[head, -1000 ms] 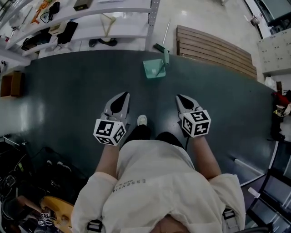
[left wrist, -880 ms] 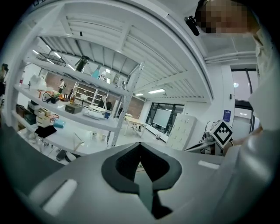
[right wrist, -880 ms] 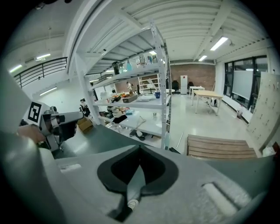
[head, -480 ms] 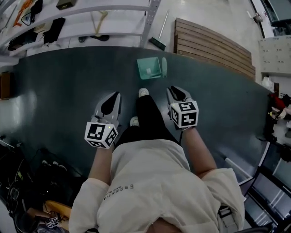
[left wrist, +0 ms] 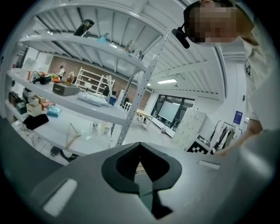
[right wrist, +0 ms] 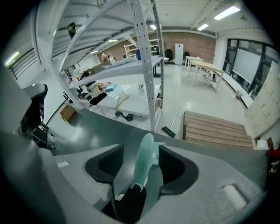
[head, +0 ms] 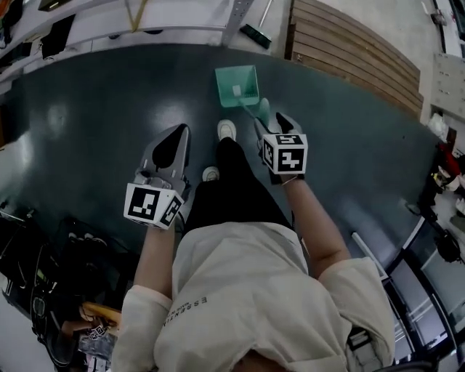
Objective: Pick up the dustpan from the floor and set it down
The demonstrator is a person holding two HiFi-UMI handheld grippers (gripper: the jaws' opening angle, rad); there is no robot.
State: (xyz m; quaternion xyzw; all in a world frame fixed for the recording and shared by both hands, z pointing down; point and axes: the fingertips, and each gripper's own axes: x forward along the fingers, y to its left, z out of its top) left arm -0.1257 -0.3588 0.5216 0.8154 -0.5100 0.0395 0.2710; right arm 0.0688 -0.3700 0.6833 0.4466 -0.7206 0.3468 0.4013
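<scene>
The green dustpan (head: 238, 83) lies on the dark floor mat ahead of the person's feet, its handle (head: 261, 110) pointing back toward them. My right gripper (head: 270, 122) points steeply down over that handle. In the right gripper view the pale green handle (right wrist: 144, 164) runs up between the jaws of the right gripper (right wrist: 141, 151), which are opening, with a gap still showing on the left side. My left gripper (head: 182, 128) hangs to the left of the feet, away from the dustpan. In the left gripper view the left gripper (left wrist: 140, 146) is shut and holds nothing.
White metal shelving (head: 145, 22) runs along the far edge of the dark mat (head: 87, 131). A slatted wooden board (head: 356, 43) lies at the far right, with a broom head (head: 254, 33) beside it. The person's shoes (head: 227, 129) stand just behind the dustpan. Cluttered gear (head: 43, 290) fills the lower left.
The person has stepped toward the dustpan. Both grippers moved forward and lower. The right gripper now straddles the dustpan handle, which was well ahead of it before.
</scene>
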